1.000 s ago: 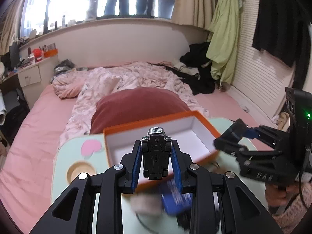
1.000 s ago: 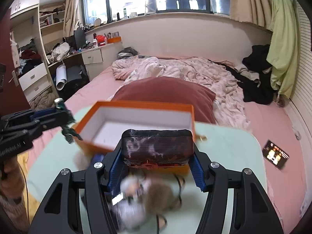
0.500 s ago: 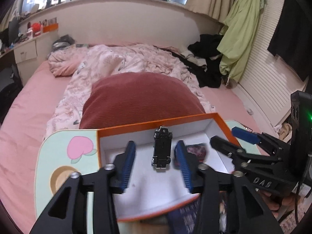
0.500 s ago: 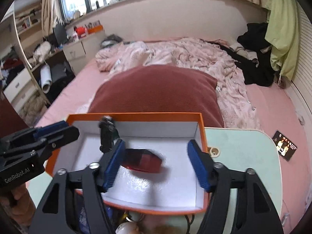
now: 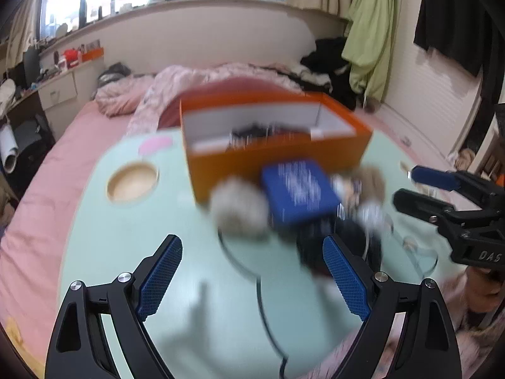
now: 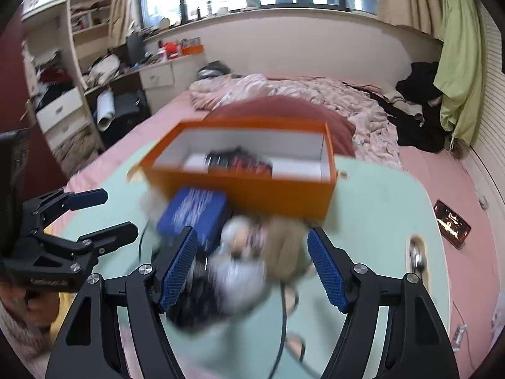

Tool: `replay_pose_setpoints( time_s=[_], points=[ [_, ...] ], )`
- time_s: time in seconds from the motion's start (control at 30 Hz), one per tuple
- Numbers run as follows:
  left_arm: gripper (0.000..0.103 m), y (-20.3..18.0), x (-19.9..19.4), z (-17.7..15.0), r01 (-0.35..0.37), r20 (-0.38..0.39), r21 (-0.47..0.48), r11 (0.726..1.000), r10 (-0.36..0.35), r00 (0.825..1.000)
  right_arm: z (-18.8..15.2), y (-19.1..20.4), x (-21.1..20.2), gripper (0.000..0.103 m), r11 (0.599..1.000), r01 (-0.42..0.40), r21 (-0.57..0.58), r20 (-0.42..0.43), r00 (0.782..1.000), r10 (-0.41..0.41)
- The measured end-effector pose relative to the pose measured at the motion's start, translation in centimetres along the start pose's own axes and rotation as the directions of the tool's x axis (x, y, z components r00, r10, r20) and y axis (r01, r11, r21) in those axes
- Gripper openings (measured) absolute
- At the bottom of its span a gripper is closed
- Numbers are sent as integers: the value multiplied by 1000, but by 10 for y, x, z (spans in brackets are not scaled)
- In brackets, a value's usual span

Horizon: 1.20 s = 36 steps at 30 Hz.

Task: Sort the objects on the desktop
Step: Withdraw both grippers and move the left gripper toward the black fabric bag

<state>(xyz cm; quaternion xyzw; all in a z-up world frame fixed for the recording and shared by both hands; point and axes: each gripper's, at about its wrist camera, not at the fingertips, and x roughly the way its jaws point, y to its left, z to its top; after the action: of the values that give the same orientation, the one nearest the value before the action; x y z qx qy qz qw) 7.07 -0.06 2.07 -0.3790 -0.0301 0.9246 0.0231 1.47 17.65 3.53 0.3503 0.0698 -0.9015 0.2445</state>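
An orange box stands on the mint-green table, with dark items blurred inside it. In front of it lie a blue box, a white fluffy thing and a beige plush toy. My left gripper hangs over the near table, its jaws opening, with only a black cable under them. My right gripper stands open over the plush pile, its pads not pressing on anything.
A round wooden cup holder is set in the table's left side. Behind the box lie a red pillow and a pink bed. A phone rests on the bed to the right. A cluttered desk stands at the far left.
The left gripper let go of the toy car and the right let go of the dark pouch; both lie in the box. Both grippers drew back and down toward the near table.
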Motion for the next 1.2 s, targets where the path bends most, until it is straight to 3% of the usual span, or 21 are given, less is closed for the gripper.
replay_pose_setpoints(
  time_s=[0.2, 0.27, 0.3, 0.37, 0.47, 0.9, 1.07, 1.2],
  points=[
    [91, 8, 13, -32, -56, -47, -15, 998, 55, 997, -49, -12, 11, 73, 996, 87, 4, -63, 994, -87],
    [98, 7, 21, -34, -116, -71, -1, 993, 115, 991, -57, -18, 22, 73, 994, 103, 39, -95, 991, -99],
    [103, 6, 22, -34, -115, -74, -1, 993, 115, 991, -60, -19, 26, 79, 992, 117, 40, -101, 988, -113],
    [103, 7, 25, -35, -105, -80, -3, 995, 104, 991, -62, -14, 28, 87, 989, 149, 17, -86, 985, -147],
    [103, 6, 27, -37, -102, -72, 0, 995, 102, 992, -61, -13, 33, 103, 993, 117, 7, -105, 988, -116],
    [103, 6, 26, -35, -99, -69, 3, 995, 99, 993, -64, -16, 33, 103, 996, 94, -9, -81, 992, -94],
    [103, -4, 8, -25, 7, -4, 25, 1000, -6, 1000, -67, -16, 33, 103, 996, 85, -8, -62, 994, -86],
    [100, -21, -1, -2, 137, 20, 22, 990, -137, 990, -68, -15, 32, 103, 996, 84, -8, -58, 995, -84]
  ],
)
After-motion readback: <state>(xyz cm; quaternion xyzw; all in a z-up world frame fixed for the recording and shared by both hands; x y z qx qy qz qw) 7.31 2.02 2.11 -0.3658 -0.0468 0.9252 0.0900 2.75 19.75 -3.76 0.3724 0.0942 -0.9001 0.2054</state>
